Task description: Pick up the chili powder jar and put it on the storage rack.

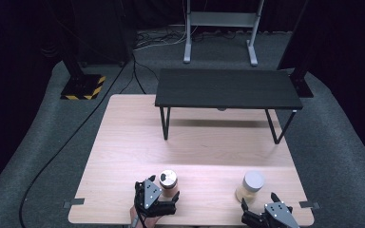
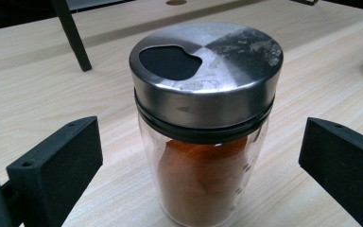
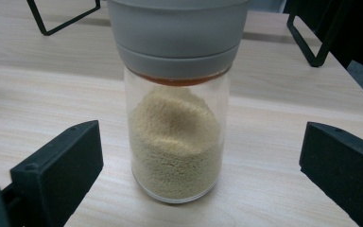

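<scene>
Currently both grippers stand at the near edge of the wooden table (image 1: 123,142), each lined up on one jar, with the black shelf (image 1: 227,89) as the landmark at the far side. The left gripper (image 1: 164,195) has its jaws apart around the orange spice jar (image 2: 203,156) — neither jaw touches the glass. This jar stands upright, well short of the shelf's left leg, and its steel shaker lid (image 2: 207,71) shows one open pour hole. The right gripper (image 1: 258,205) is likewise spread, its jaws on either side of the beige granule jar (image 3: 178,142), which stands upright under a grey cap (image 3: 178,33), well short of the shelf's right leg.

The step in hand appears to be the grasp. To do it well:

- Centre each jar between the jaws before closing — the orange spice jar sits about midway, which is correct.
- Close on the glass body below the lid, not on the lid itself, since a cap may turn or slip.
- Keep the jaws level so the jar stays upright; the open hole could spill powder if tilted.
- Close gradually: smooth glass is likely slippery.
</scene>
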The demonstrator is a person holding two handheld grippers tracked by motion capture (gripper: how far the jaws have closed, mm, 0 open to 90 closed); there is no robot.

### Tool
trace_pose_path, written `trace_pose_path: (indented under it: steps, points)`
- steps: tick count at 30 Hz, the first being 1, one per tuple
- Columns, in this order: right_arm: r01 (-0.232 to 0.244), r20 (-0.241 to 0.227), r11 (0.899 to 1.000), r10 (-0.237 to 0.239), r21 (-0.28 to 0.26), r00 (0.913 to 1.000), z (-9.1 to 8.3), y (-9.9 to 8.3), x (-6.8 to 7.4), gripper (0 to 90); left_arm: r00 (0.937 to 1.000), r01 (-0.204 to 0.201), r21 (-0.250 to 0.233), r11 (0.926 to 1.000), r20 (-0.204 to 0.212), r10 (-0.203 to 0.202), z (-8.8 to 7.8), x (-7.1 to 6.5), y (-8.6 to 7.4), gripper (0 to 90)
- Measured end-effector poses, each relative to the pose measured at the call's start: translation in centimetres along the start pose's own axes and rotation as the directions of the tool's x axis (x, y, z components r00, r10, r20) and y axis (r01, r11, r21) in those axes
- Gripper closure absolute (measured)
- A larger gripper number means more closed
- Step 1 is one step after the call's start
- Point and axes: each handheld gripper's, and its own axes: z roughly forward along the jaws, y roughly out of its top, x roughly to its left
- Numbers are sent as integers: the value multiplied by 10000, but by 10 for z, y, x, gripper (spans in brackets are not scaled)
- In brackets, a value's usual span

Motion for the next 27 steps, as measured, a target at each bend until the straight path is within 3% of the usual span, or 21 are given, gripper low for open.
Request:
trace_pose_path:
  steps: [27]
  points:
    - [-4, -89, 9998, 6, 215, 10000, 5, 0, 0, 0, 10000, 7, 855, 9963, -95, 1, 24, -3, 8, 0]
